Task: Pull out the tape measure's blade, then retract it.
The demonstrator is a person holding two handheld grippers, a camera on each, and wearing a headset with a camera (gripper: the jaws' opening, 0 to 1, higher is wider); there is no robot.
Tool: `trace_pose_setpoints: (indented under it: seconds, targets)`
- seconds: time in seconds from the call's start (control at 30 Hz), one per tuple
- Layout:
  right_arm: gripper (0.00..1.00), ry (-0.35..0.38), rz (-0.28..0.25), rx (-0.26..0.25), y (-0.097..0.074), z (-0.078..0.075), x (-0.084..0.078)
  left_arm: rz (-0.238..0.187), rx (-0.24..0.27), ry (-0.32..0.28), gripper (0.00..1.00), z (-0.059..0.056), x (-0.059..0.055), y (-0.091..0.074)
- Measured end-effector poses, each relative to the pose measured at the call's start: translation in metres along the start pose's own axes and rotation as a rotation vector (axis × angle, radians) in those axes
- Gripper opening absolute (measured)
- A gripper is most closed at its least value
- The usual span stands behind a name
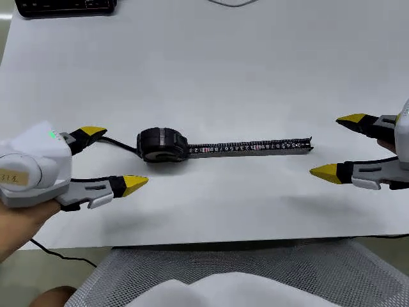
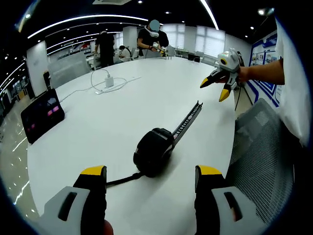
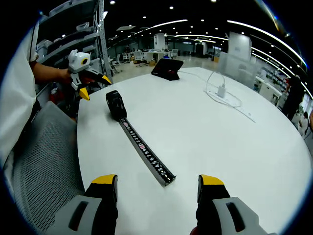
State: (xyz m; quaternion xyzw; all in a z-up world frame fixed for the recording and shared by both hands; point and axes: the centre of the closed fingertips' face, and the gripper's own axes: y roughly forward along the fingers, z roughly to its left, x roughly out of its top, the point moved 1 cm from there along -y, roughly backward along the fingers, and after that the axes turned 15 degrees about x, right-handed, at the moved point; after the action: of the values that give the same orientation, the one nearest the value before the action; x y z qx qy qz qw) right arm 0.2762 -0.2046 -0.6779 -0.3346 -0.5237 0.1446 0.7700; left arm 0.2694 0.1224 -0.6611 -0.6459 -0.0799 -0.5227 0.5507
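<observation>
A black tape measure (image 1: 162, 144) lies on the white table (image 1: 211, 70), its blade (image 1: 249, 148) drawn out to the right and lying flat. My left gripper (image 1: 114, 158) stands open just left of the case (image 2: 153, 151), holding nothing; a black strap trails from the case toward it. My right gripper (image 1: 337, 146) is open just right of the blade's end hook (image 3: 167, 179), apart from it. The blade (image 3: 145, 150) runs from that hook back to the case (image 3: 116, 104). The right gripper (image 2: 219, 83) also appears far off in the left gripper view.
A dark keyboard (image 1: 64, 6) lies at the table's far left corner. A tablet (image 2: 41, 115) and a white charger with cable (image 2: 108, 81) sit on the table farther off. A mesh chair (image 1: 255, 275) is at the near edge. People stand in the background.
</observation>
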Motion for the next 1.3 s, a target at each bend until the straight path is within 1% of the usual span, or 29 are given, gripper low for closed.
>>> trace_pose_setpoints:
  seconds: [0.13,0.3,0.47,0.53,0.67,0.83,0.9,0.97,1.03,1.1,1.3]
  targets:
    - [0.67,0.003,-0.011,-0.004,0.0,0.003,0.0,-0.006,0.011,-0.018,0.74,-0.001,-0.002,-0.003]
    - [0.69,0.022,-0.029,-0.012,-0.001,0.006,-0.002,0.0,0.018,-0.049,0.74,-0.004,-0.01,-0.007]
    - [0.71,0.034,-0.036,-0.022,-0.002,0.008,-0.004,0.001,0.033,-0.078,0.75,-0.004,-0.015,-0.011]
    - [0.73,0.037,-0.031,-0.022,-0.001,0.01,-0.007,0.006,0.035,-0.077,0.76,-0.005,-0.018,-0.012]
    - [0.75,0.042,-0.032,-0.022,-0.001,0.014,-0.009,0.007,0.035,-0.083,0.8,-0.007,-0.019,-0.016]
    - [0.79,0.051,-0.04,-0.021,0.001,0.019,-0.01,0.005,0.048,-0.099,0.83,-0.005,-0.022,-0.018]
    - [0.8,0.051,-0.034,-0.019,0.002,0.021,-0.012,0.007,0.053,-0.104,0.84,-0.005,-0.023,-0.018]
    - [0.81,0.053,-0.027,-0.016,0.003,0.023,-0.014,0.006,0.054,-0.114,0.84,-0.006,-0.023,-0.019]
    - [0.81,0.051,-0.021,-0.012,0.004,0.026,-0.016,0.001,0.072,-0.116,0.87,-0.004,-0.024,-0.02]
    - [0.83,0.054,-0.026,-0.008,0.005,0.028,-0.016,0.003,0.075,-0.13,0.88,-0.004,-0.025,-0.02]
    - [0.88,0.055,-0.032,-0.015,0.006,0.032,-0.017,-0.003,0.095,-0.14,0.9,-0.003,-0.027,-0.022]
